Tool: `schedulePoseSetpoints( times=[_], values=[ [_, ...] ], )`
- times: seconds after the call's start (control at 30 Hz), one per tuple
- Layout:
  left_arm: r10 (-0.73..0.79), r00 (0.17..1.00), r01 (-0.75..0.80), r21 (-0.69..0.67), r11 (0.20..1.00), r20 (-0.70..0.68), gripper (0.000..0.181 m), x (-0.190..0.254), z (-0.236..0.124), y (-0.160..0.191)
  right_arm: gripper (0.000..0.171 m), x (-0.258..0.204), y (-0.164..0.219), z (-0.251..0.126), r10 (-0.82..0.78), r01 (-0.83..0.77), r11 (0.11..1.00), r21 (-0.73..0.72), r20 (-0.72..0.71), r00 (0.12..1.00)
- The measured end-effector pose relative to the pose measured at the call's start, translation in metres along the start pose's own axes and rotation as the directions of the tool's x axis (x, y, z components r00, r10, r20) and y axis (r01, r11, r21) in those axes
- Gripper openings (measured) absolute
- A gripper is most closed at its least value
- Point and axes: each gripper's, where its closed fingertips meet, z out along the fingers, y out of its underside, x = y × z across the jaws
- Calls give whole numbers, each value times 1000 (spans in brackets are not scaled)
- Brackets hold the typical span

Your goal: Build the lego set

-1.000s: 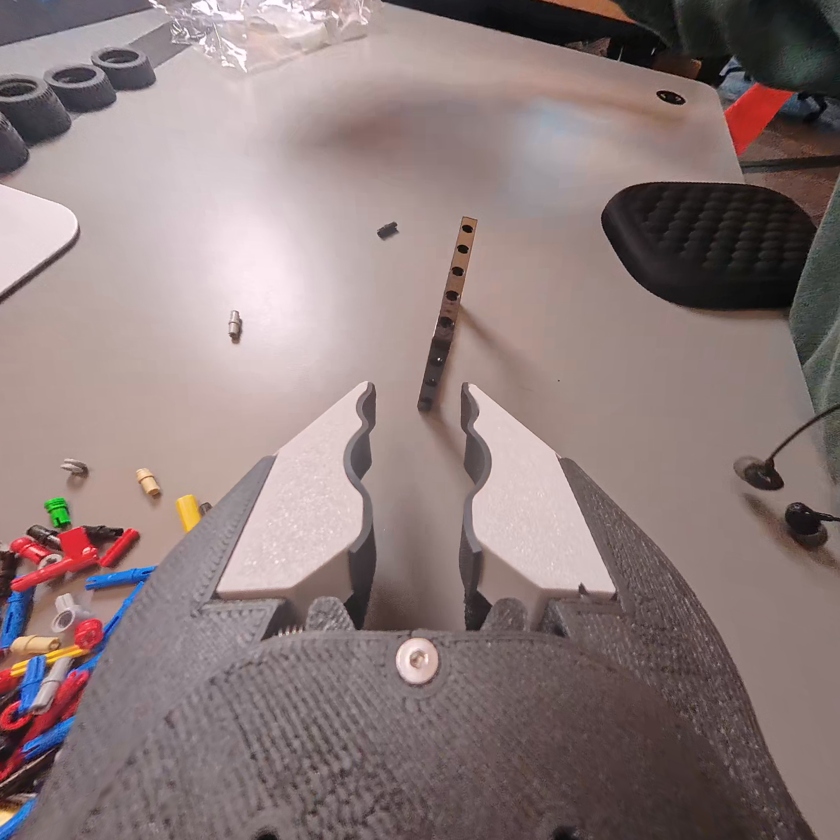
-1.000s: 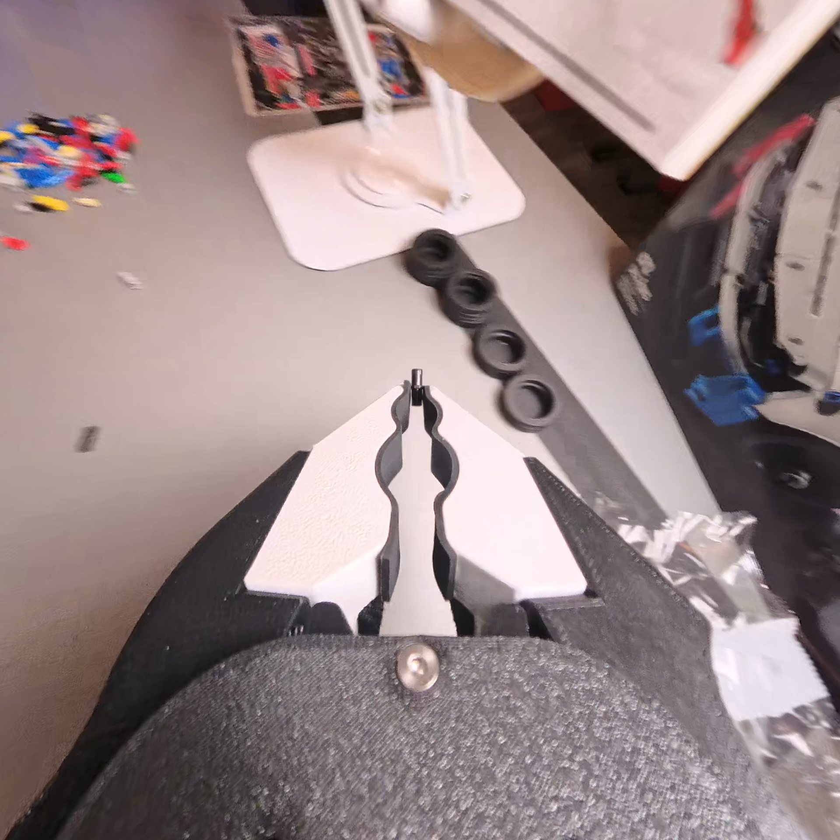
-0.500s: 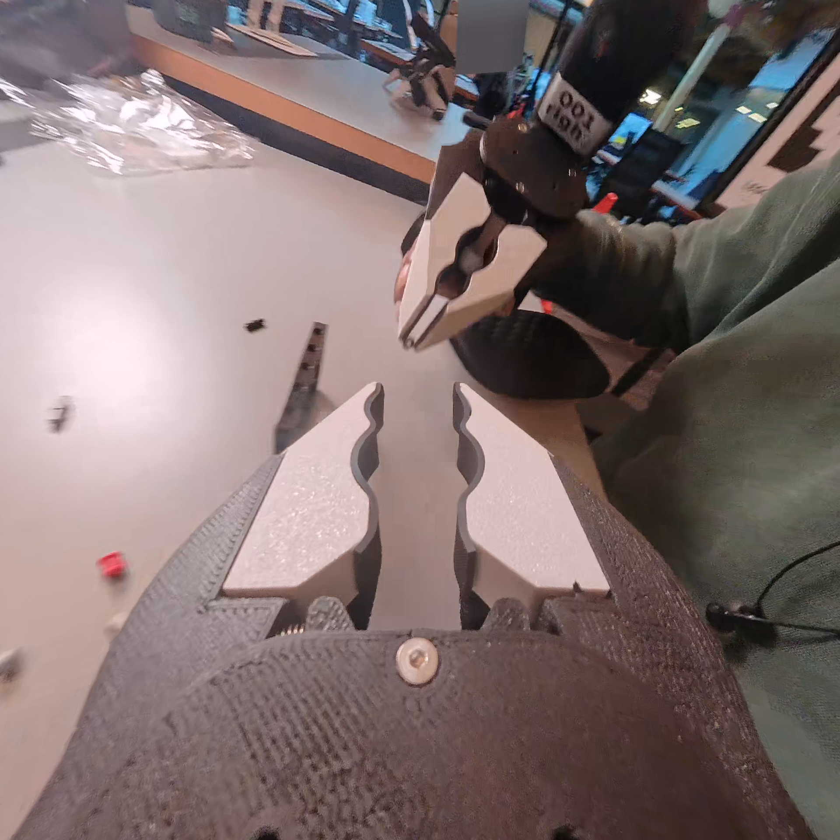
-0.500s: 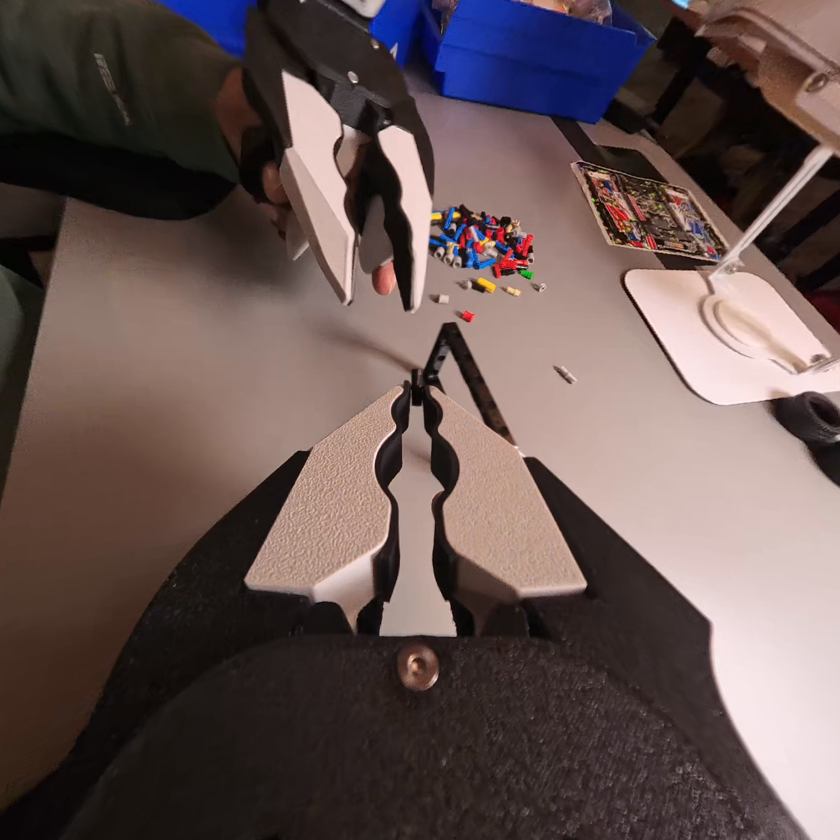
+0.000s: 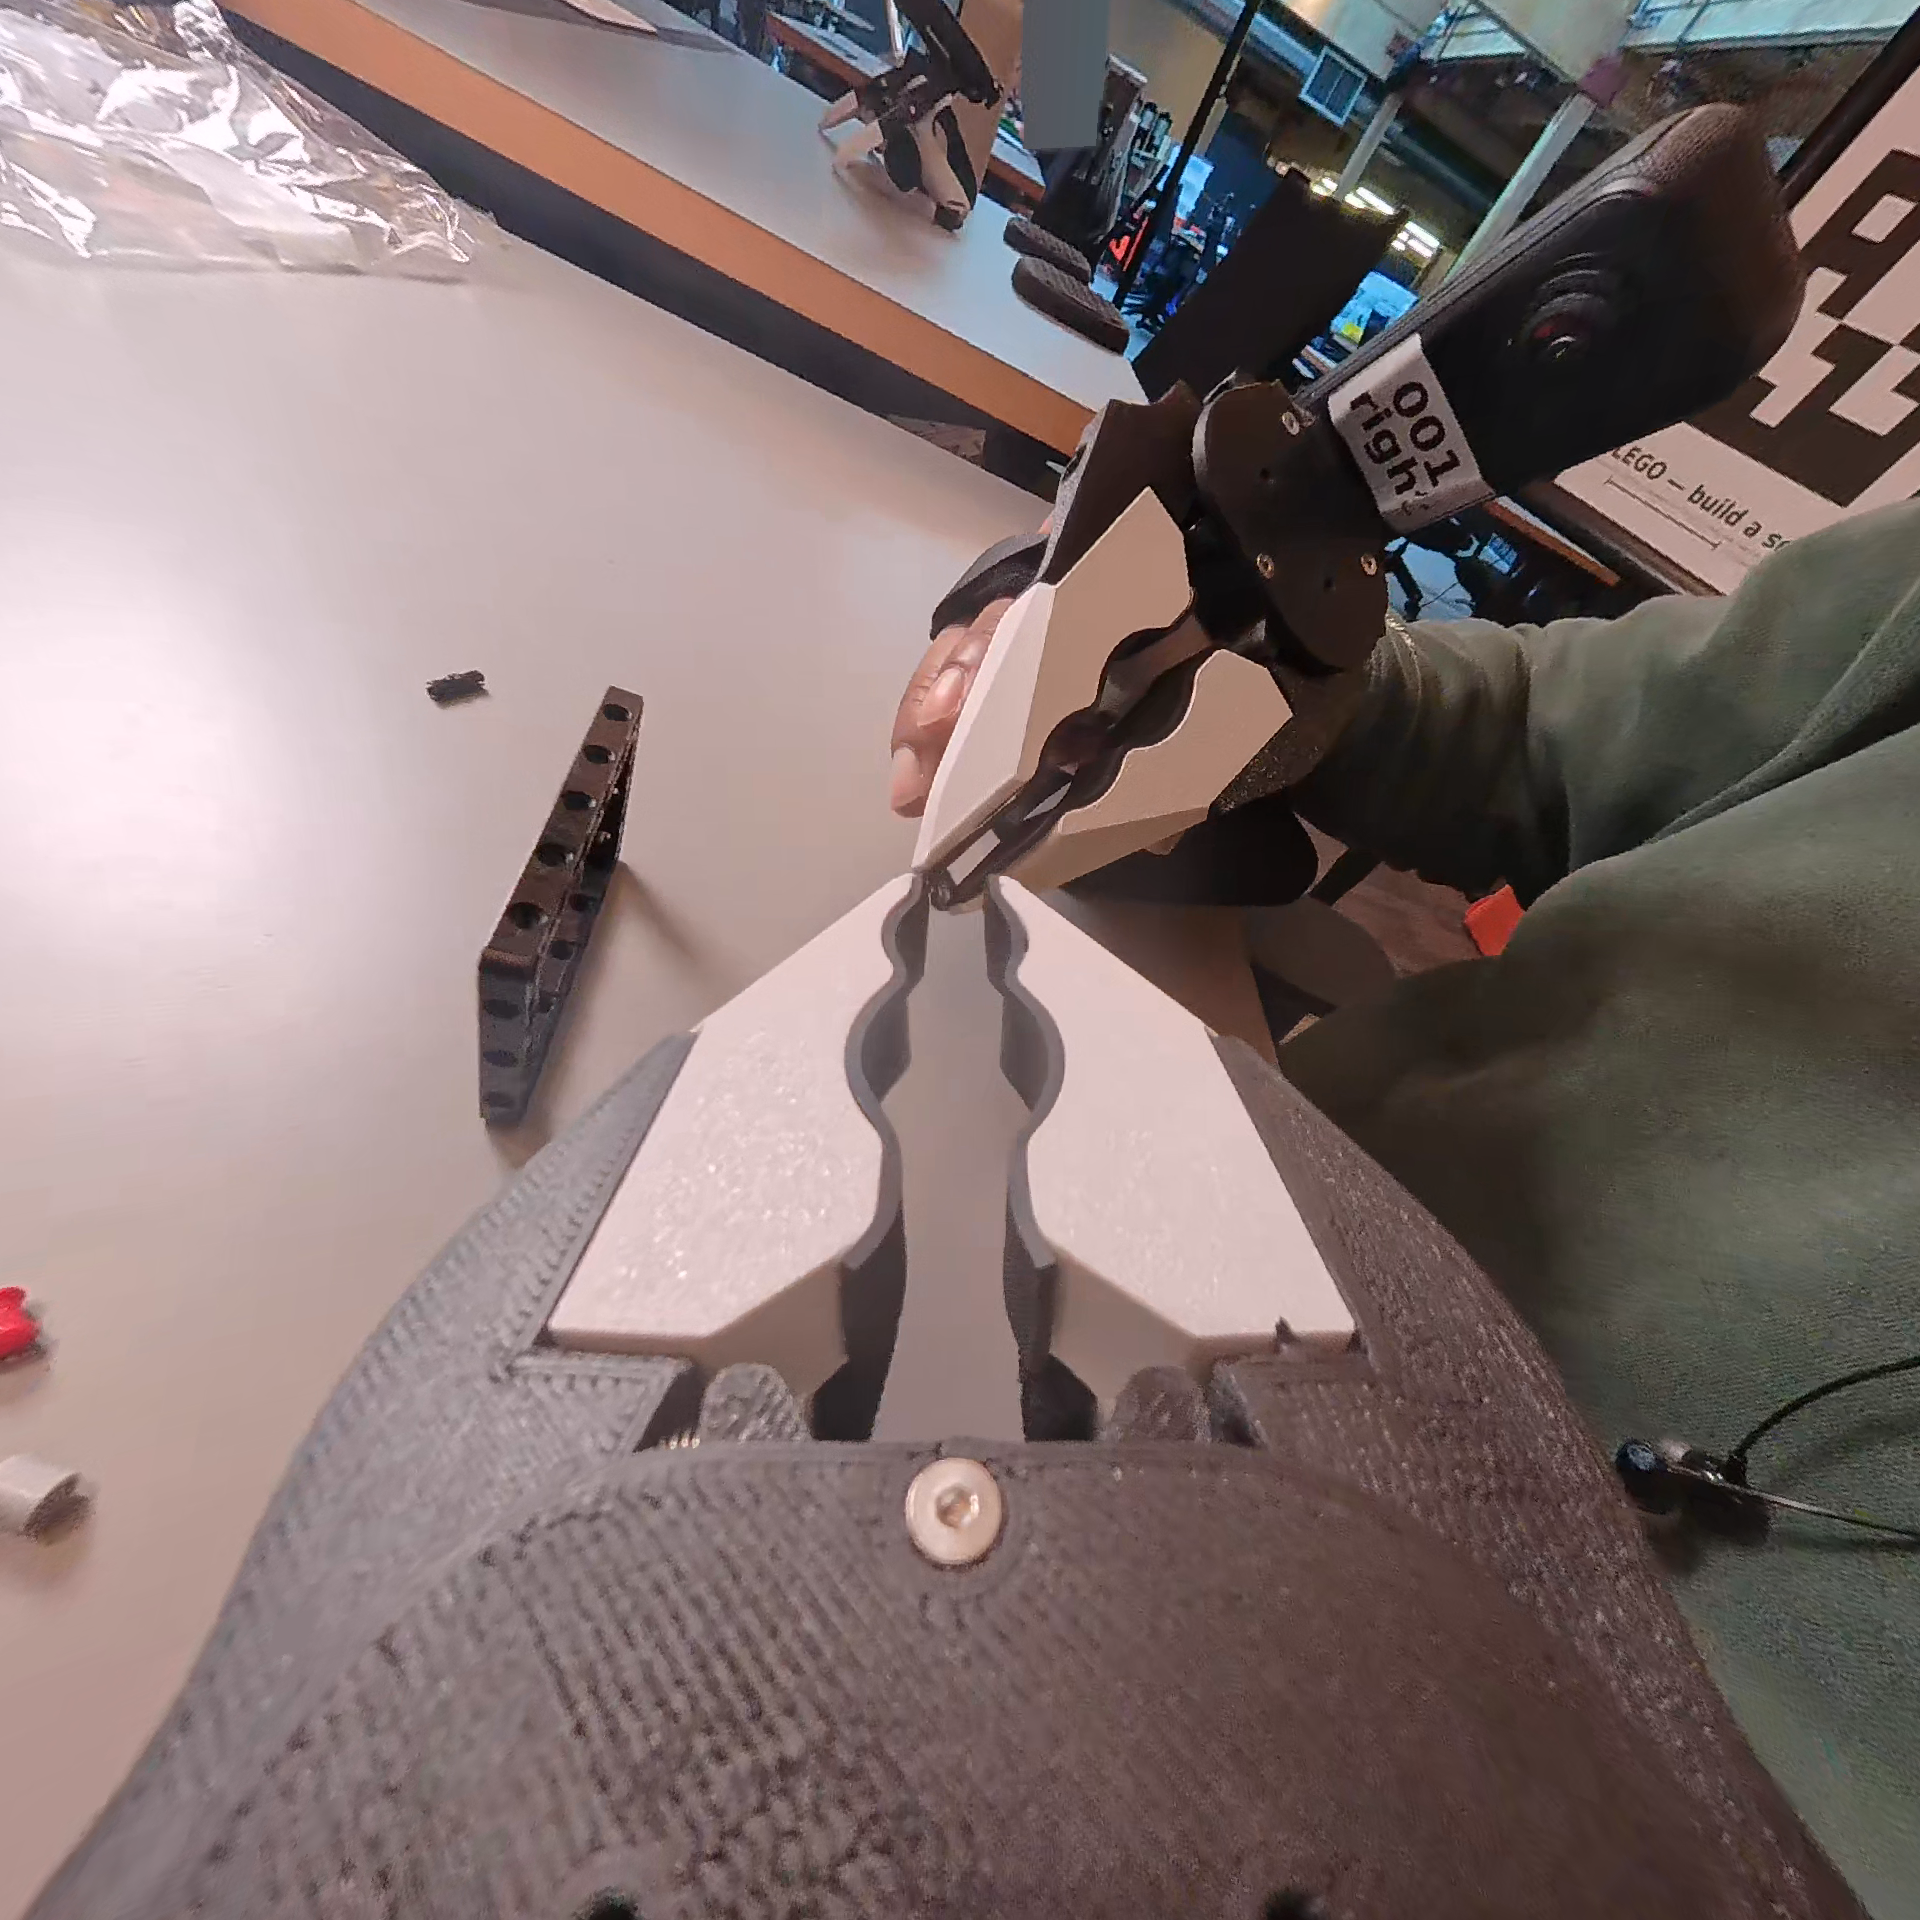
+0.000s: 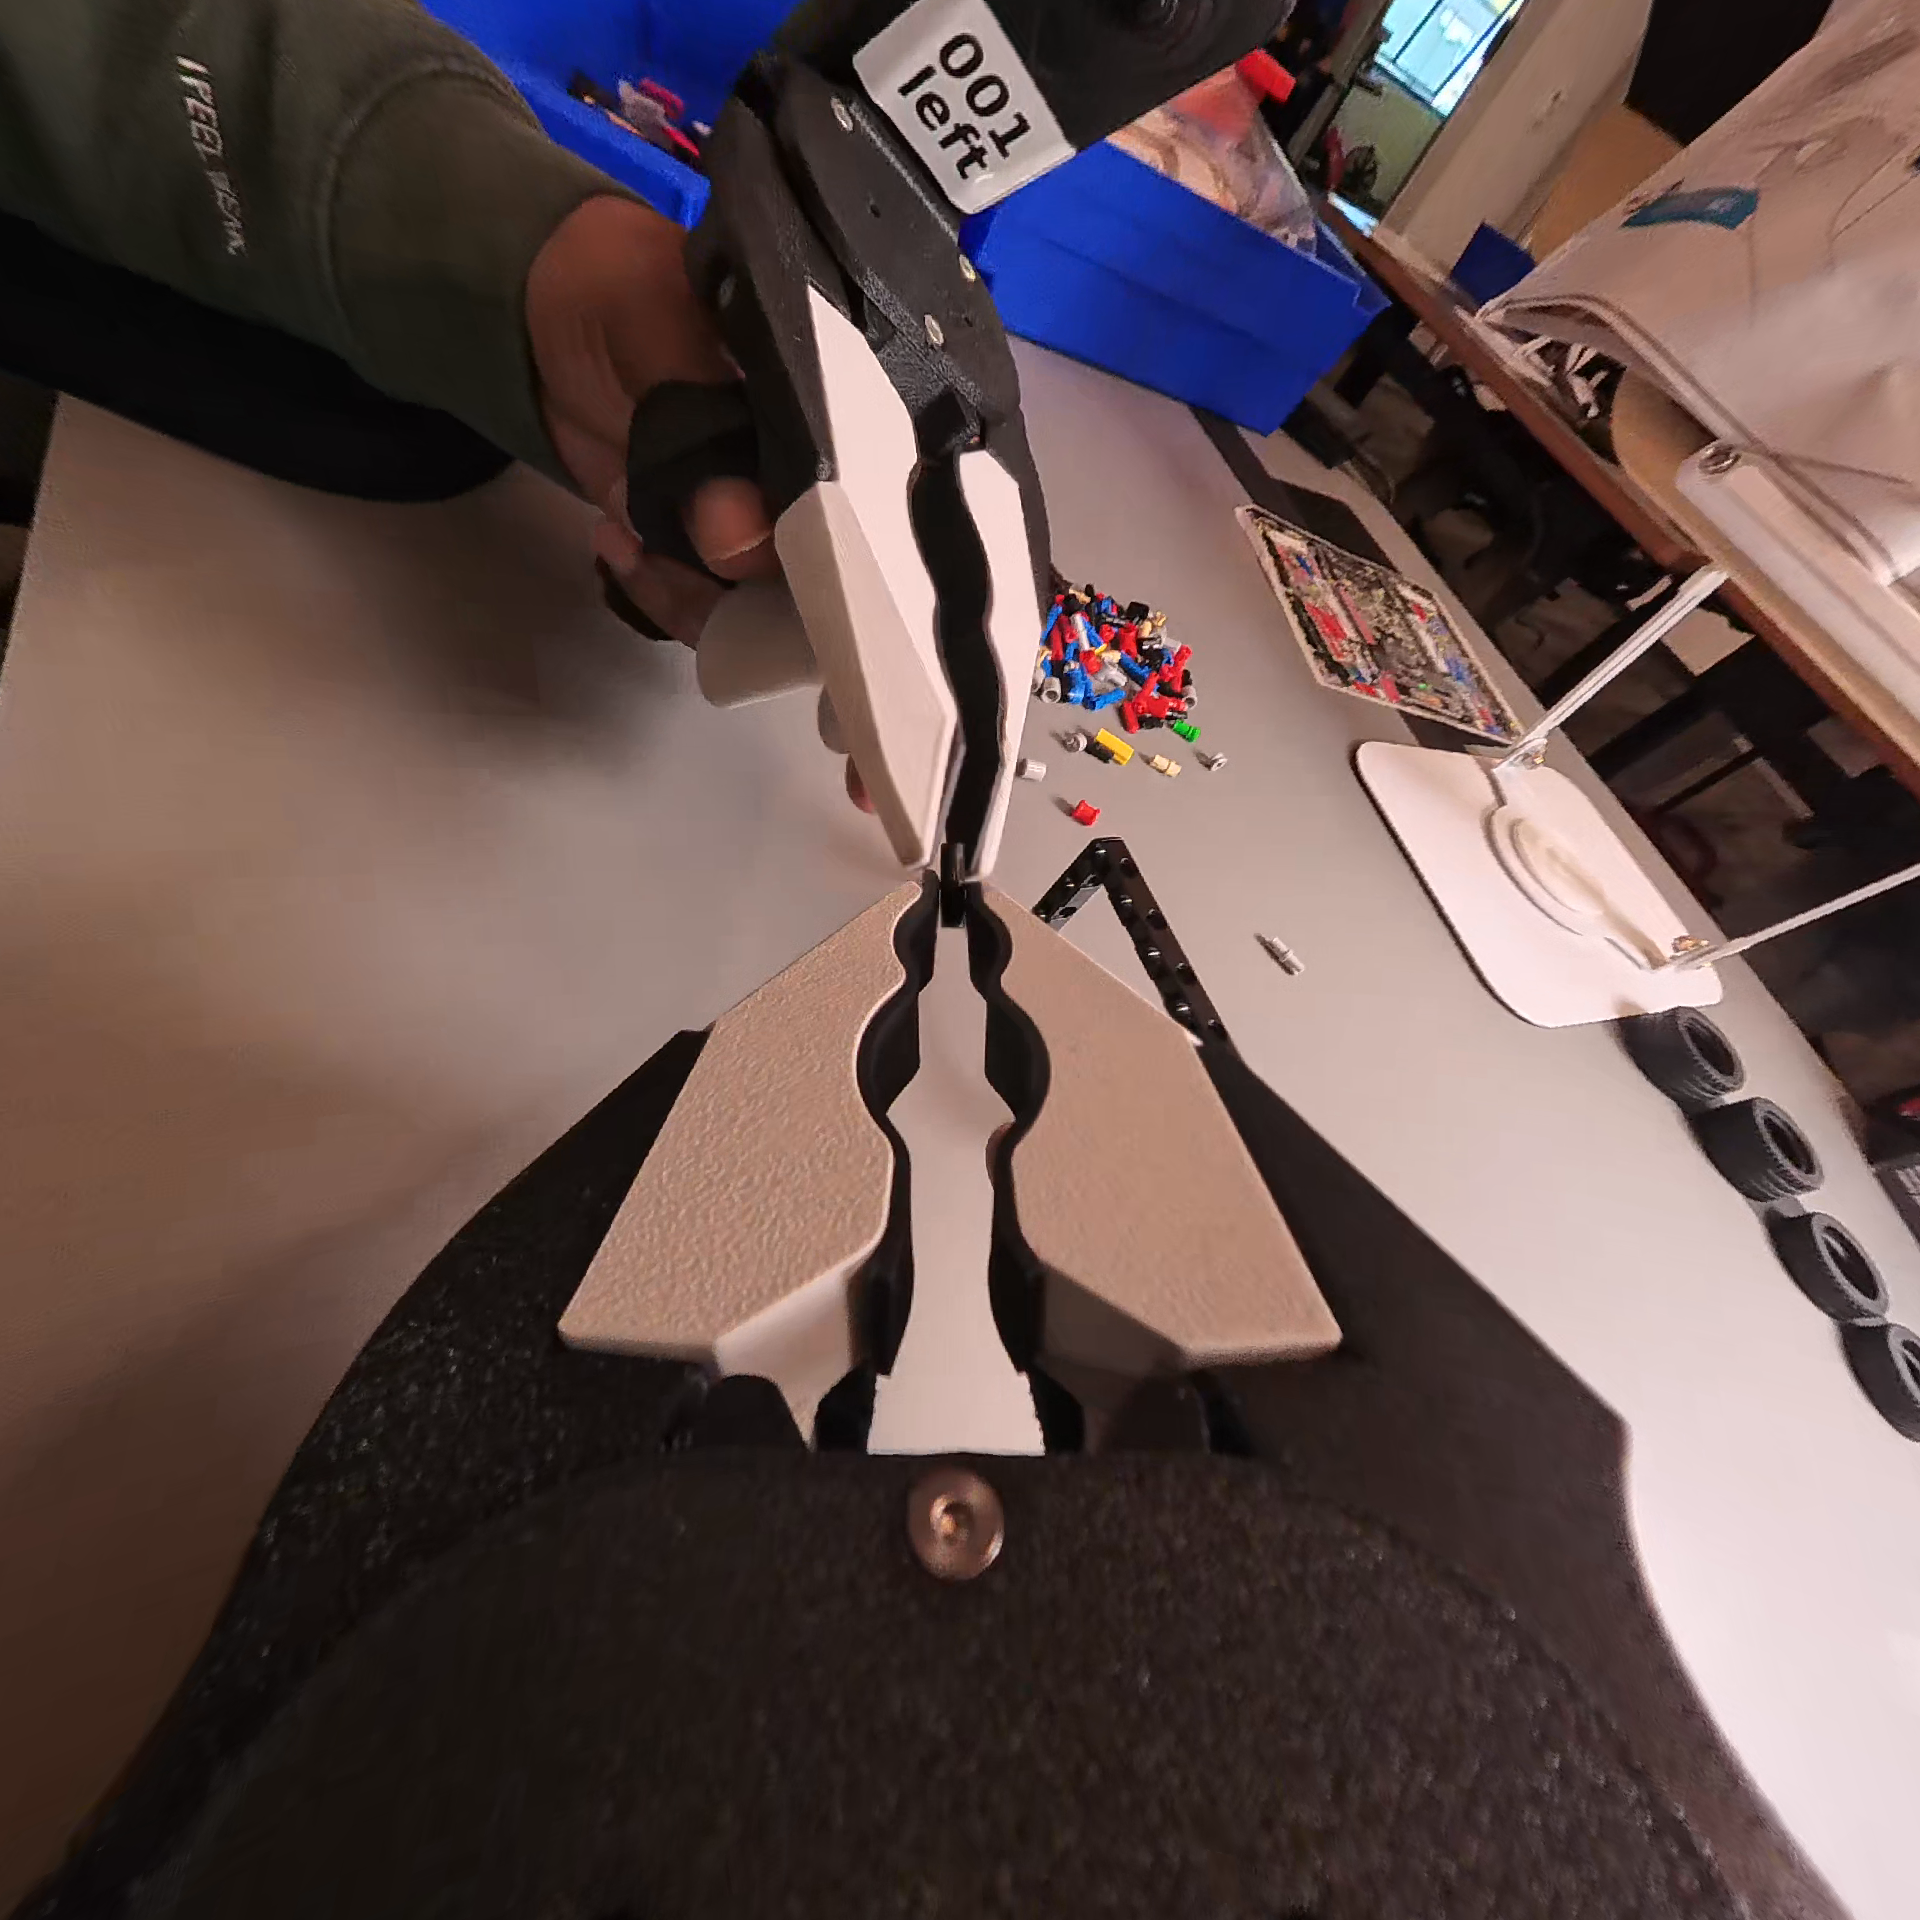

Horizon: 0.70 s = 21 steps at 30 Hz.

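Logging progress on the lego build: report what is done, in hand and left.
Done: little; the long black holed beam lies bare on the grey table. In hand: the right gripper pinches a small black pin, with the left gripper meeting it tip to tip. Left: the pile of coloured small parts and the black tyres lie unused.

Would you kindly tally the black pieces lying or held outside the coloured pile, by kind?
Tyres: 4
Pins: 2, one in the right gripper, one loose on the table
Holed beam assembly: 1
Total: 7
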Motion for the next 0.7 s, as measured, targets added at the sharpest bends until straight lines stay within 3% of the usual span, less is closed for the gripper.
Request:
schedulePoseSetpoints(
  times=[0.4, 0.7],
  values=[
    [-11, 999, 10, -39, 999, -37, 6, 4, 4, 8, 2, -5, 2, -4, -63, 63, 998, 7, 10, 998],
    [-132, 972, 134, -5, 991, -193, 1, 19, 1, 1, 2, -9, -11, -14, -46, 40, 992, 119, 42, 998]
  ],
)
